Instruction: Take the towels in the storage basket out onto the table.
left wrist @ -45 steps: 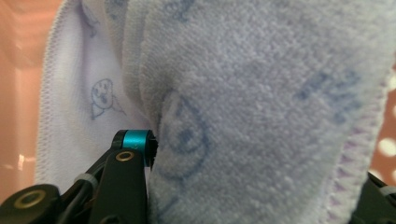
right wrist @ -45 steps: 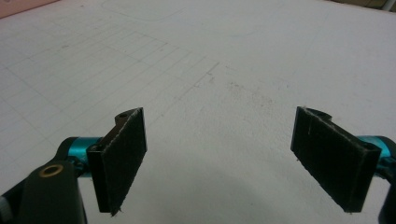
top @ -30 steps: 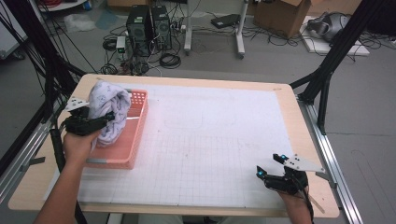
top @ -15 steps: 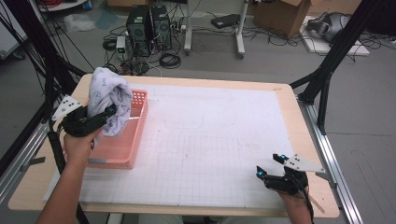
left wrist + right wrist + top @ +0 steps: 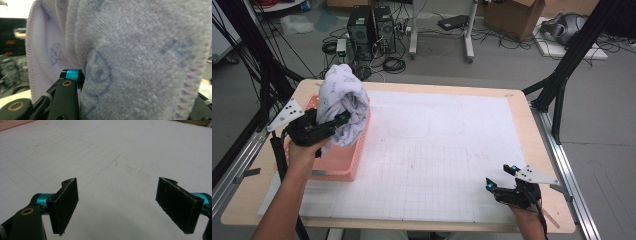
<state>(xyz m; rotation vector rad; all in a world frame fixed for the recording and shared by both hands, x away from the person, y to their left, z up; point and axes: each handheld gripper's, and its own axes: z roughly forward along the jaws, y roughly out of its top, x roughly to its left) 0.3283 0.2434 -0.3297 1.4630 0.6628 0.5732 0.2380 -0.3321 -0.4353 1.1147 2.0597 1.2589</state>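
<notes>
Left tongs (image 5: 343, 118) rose, lifting clamped towel (image 5: 343, 100) clear of basket (image 5: 343, 167) at bench's left edge; right tongs (image 5: 499, 176) idle near right corner, wide.

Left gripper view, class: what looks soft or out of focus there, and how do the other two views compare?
Left gripper view: the towel sits very close, slightly soft, the background blurred. Right gripper view: pads sharp, the gridded mat evenly lit. High view: even light, mildly grainy.

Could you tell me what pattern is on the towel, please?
Pale lilac towel with faint blue doodle prints, clearest in the left gripper view.
</notes>
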